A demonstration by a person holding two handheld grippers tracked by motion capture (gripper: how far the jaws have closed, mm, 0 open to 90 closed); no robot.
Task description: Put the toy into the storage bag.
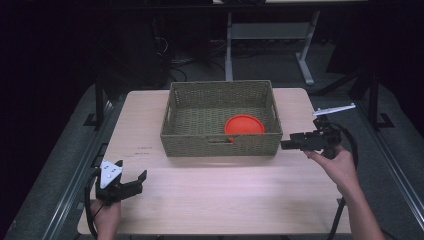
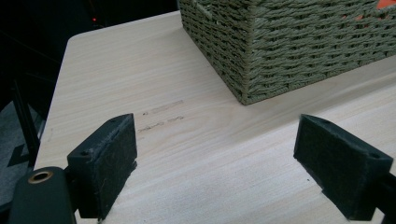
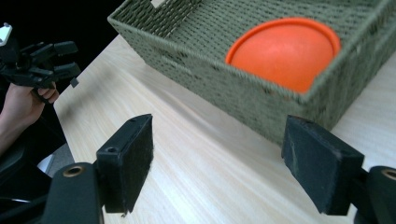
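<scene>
So there's a light wooden desk (image 1: 215,195) with a woven basket (image 1: 220,145) sitting toward the far middle, and an orange plate (image 1: 244,124) lying inside it at the near right corner. The right tool (image 1: 286,145) hangs just beside the basket's near right corner, pointing left at it, jaws apart with nothing between them. The left tool (image 1: 136,181) is over the near left part of the desk, well apart from the basket, jaws spread and empty too.

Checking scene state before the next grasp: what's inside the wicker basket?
The wicker basket holds one orange dish, lying against the near wall toward its right end. The rest of the woven floor looks bare. The near wall hides the dish's lower edge and the floor strip right behind it.
</scene>
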